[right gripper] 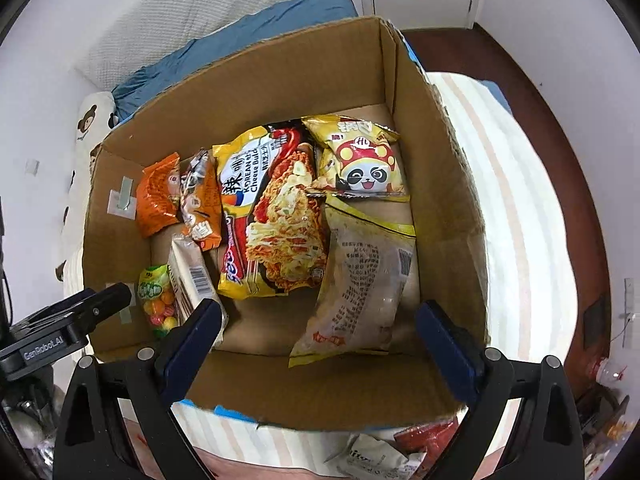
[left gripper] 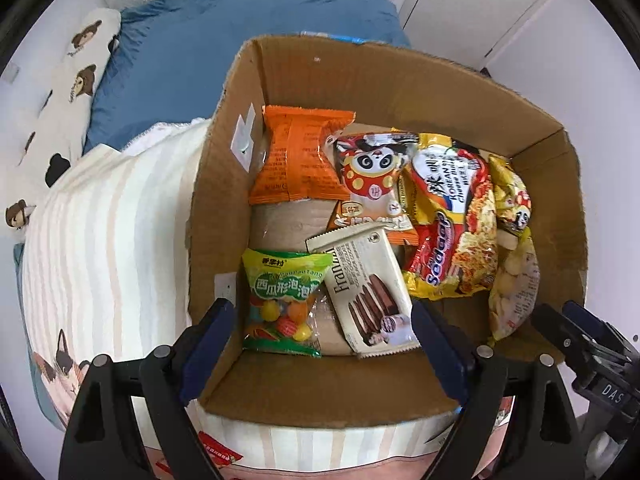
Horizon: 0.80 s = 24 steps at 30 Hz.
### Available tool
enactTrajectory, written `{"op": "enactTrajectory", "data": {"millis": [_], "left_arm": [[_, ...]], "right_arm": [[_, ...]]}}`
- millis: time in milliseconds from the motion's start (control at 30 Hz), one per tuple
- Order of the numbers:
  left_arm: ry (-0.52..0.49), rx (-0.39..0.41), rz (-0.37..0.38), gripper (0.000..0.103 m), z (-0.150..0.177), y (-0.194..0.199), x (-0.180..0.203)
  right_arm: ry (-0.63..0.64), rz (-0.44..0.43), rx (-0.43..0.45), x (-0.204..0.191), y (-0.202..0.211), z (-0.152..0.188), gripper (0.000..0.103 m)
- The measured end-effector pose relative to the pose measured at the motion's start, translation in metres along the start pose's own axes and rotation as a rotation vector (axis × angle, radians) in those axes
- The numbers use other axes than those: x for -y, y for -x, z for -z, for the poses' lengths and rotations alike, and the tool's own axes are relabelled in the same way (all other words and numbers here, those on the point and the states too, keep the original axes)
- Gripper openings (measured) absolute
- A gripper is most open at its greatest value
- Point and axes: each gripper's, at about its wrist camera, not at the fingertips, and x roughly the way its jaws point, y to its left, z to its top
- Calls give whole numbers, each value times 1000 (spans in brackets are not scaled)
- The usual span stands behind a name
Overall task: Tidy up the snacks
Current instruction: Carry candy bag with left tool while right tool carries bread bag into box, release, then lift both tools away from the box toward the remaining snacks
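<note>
Cardboard box (left gripper: 400,92) on the striped bedding already holds the snacks — noodle packet (right gripper: 276,216) mid-box — and with left gripper (left gripper: 320,344) and right gripper (right gripper: 320,340) spread empty above its near wall, loose packets (right gripper: 400,448) outside could be overlooked.

red packet (left gripper: 218,454) cut off at bottom edge, wafer pack (right gripper: 192,276) partly hidden behind claw finger (right gripper: 192,334)

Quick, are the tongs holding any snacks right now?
Left tongs: open, holding nothing.
Right tongs: open, holding nothing.
</note>
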Motion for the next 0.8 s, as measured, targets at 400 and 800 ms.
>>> {"op": "enactTrajectory", "data": {"millis": [400, 800], "left_arm": [[-33, 208, -61, 90, 55, 58, 4], [-41, 395, -92, 90, 127, 121, 2]], "right_arm": [[123, 69, 173, -30, 64, 49, 100], [162, 50, 330, -38, 137, 118, 100]]}}
